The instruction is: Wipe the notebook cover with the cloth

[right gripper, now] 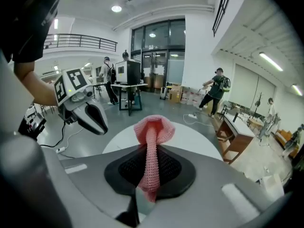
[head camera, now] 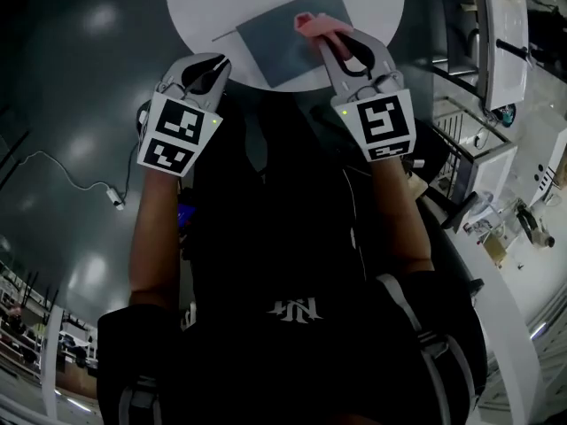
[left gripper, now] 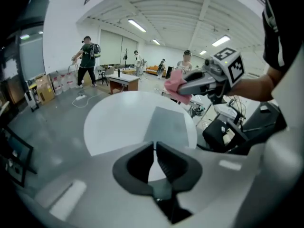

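Observation:
A grey notebook (head camera: 283, 42) lies flat on the round white table (head camera: 199, 3); the left gripper view shows the same notebook (left gripper: 167, 125) just beyond my jaws. My right gripper (head camera: 335, 37) hovers over the notebook's right part, shut on a pink knitted cloth (head camera: 312, 25). In the right gripper view the cloth (right gripper: 153, 127) stands pinched between the pads and bunches above the tips. My left gripper (head camera: 215, 62) hangs near the table's front edge, left of the notebook. Its jaws (left gripper: 155, 146) meet at the tips with nothing between them.
The table stands on a dark glossy floor (head camera: 71, 104). A cable and plug (head camera: 113, 197) lie at the left. White benches and equipment (head camera: 496, 149) crowd the right side. People (left gripper: 88, 61) and desks (left gripper: 123, 82) are far behind the table.

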`<state>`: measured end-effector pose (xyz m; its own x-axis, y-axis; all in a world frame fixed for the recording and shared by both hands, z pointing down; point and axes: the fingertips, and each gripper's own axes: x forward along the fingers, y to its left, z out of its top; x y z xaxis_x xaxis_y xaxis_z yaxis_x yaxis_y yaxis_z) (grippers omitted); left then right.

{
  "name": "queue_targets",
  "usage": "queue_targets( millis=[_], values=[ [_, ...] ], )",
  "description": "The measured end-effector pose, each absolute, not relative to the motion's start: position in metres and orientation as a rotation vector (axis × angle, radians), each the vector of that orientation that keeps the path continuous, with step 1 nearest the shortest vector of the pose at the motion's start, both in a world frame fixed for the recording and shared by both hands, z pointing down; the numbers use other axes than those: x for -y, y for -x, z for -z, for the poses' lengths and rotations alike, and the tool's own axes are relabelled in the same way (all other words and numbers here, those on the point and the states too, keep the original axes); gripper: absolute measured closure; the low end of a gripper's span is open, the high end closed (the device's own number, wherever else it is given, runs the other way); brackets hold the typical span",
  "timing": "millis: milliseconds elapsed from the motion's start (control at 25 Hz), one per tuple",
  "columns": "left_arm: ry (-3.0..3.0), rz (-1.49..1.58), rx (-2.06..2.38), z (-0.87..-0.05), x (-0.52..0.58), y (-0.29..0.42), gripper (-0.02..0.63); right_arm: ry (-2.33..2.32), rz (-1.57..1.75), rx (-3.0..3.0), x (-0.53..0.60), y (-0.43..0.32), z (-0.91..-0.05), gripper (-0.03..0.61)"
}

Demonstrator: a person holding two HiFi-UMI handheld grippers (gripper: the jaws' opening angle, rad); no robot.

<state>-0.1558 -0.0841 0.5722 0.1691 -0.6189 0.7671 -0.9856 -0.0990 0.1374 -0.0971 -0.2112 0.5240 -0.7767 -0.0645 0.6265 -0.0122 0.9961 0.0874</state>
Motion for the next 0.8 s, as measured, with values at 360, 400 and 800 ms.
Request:
queue_targets(
  millis=[360,400,800],
  values=[
    [-1.892,-0.667,1.78,-0.415,0.065,0.254,0.609,-0.211,0.151,2.689,0.201,0.125,-0.36,0.548],
    [-1.917,-0.66,1.799,-0.397,0.062,0.264,0.609,-0.222,0.146,2.722,0.197,0.13,-0.341,0.548],
    [-2.164,-0.377,1.922,-0.228,0.01,0.287,0.611,-0.151,-0.194,3.066,0.14,0.094,-0.183,0.548]
  ],
)
